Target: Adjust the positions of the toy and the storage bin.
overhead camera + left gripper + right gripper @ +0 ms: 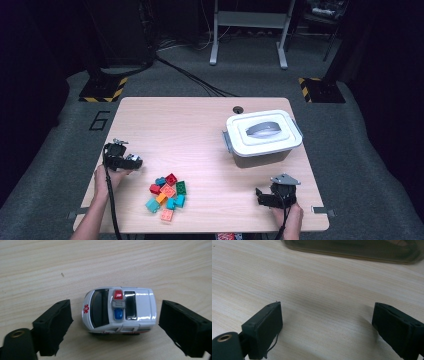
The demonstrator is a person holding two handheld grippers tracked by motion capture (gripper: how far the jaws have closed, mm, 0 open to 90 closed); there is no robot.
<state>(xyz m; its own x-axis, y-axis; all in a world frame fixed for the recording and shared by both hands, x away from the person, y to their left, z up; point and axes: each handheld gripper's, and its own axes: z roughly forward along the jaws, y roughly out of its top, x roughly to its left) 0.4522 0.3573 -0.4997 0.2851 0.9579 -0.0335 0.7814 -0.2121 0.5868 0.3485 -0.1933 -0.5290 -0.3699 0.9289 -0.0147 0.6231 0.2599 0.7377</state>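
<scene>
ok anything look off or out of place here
Nothing stands out. The toy ambulance sits upright on the table between the open left gripper, untouched by its pads. The bricks lie in a loose heap, the box has its lid on, and the right gripper is open.

this looks like a lab or a test room for recording, not a home. one small wooden bench (200, 125) stands alone on a grey carpet floor (45, 165), and the room around it is dark. on the floor next to the bench there is a number six (99, 120) marked in black, like a station number. two dark stands have feet with yellow and black warning stripes (102, 90), one on each side. black cables (195, 80) run over the carpet. behind, the grey metal legs of another table (250, 30) are visible.
</scene>
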